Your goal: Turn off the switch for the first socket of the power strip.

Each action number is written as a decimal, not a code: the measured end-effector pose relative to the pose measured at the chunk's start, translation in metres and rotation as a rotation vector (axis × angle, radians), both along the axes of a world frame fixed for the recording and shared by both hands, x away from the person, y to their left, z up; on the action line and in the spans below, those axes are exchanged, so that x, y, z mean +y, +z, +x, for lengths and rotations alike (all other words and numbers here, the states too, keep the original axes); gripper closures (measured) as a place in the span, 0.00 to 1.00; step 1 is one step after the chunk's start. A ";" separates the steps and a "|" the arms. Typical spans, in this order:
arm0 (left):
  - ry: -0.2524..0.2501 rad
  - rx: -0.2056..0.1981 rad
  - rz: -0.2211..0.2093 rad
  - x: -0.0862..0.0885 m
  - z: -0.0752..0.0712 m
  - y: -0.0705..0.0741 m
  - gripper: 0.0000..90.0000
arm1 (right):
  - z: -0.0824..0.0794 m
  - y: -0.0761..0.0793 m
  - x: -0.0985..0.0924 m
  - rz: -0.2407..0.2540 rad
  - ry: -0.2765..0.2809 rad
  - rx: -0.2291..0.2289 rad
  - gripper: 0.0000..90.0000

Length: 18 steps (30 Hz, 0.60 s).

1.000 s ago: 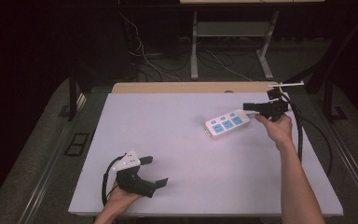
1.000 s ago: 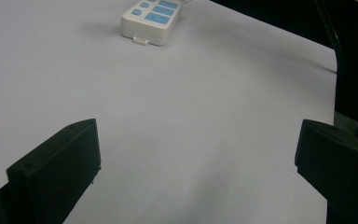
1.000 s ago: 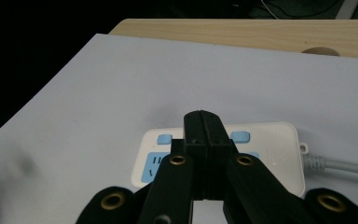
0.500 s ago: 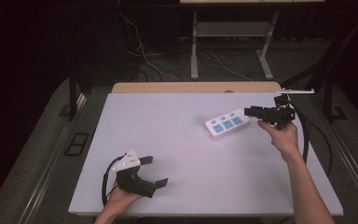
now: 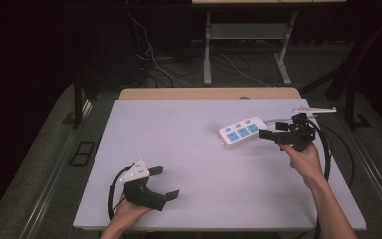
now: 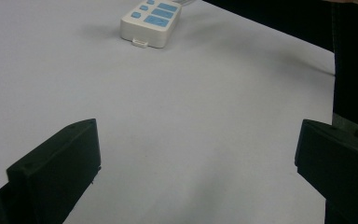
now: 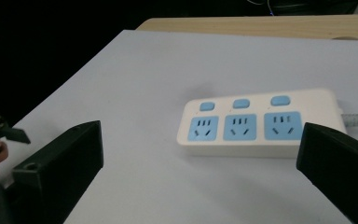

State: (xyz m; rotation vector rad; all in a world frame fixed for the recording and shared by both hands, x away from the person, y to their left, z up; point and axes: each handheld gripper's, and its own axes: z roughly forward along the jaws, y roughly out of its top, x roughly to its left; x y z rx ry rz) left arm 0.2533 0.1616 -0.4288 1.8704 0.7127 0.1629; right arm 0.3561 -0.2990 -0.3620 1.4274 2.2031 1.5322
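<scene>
- On the white table (image 5: 189, 149), toward its far right part, the power strip (image 5: 242, 132) is lying flat, sockets up, its cable running off to the right; I'm seeing it front-on in the right gripper view (image 7: 261, 122) and far off in the left gripper view (image 6: 151, 18).
- Right gripper (image 5: 268, 135) is hovering just beside the strip's right end, jaws spread wide, nothing between them; in its own view the strip is sitting ahead between the two jaws, not touching either.
- Left gripper (image 5: 166, 183) is resting at the near left edge, well apart from the strip, jaws spread and empty.
- Step, as I'm judging it: I'm lining up the approach for a grasp of the strip, contact not yet made.
- Next move is calling for bringing the right jaws forward and down to straddle the strip's body across its narrow width, then closing; watch the cable, it could tug the strip askew.
- Versus a second ago: right gripper is sitting lower and nearer to me, now level with the strip's end; strip and left gripper are staying where they were.
</scene>
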 end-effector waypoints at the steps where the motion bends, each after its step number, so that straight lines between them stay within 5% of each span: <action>1: 0.000 0.000 0.000 0.000 0.000 0.000 0.00 | -0.003 -0.001 0.001 -0.001 0.007 -0.001 0.00; 18: -0.004 0.002 0.004 0.000 0.000 0.000 0.00 | -0.045 -0.023 0.004 -0.016 0.095 -0.001 0.00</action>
